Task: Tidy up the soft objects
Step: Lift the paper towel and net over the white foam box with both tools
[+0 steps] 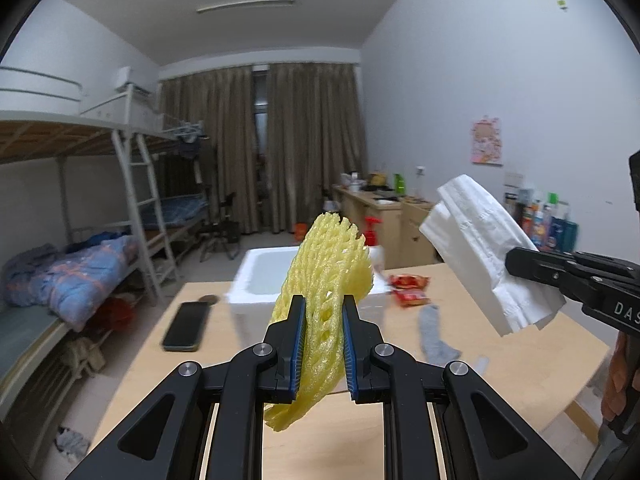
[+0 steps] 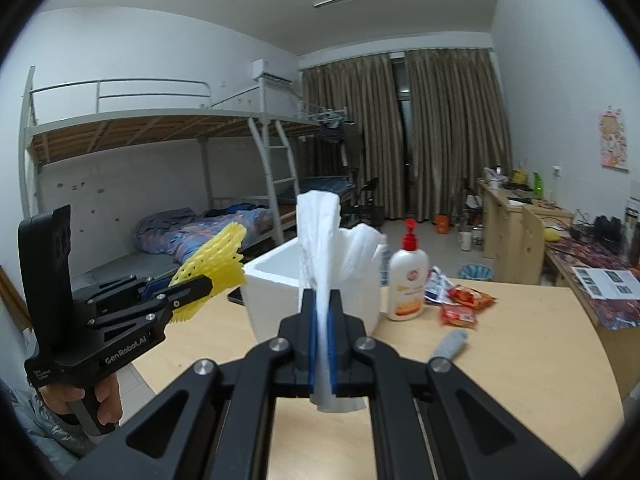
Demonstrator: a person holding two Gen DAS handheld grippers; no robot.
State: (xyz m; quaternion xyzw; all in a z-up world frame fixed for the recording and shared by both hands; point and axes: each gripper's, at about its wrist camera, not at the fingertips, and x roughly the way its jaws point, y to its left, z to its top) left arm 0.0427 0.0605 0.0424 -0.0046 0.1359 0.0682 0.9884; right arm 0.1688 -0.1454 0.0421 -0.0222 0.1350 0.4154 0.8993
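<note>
While both loads are carried above the counter (image 1: 520, 360) toward the foam box (image 2: 280, 276), yellow foam netting (image 1: 324, 280) is clamped in the left tongs (image 1: 320, 344) and folded white tissue (image 2: 320, 248) in the right tongs (image 2: 320, 344).

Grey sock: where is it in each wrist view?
Left wrist: sock lies on the table, right of centre, right of the foam box.
Right wrist: sock right of centre, below the red snack packets.
Shared landmark: the foam box.
</note>
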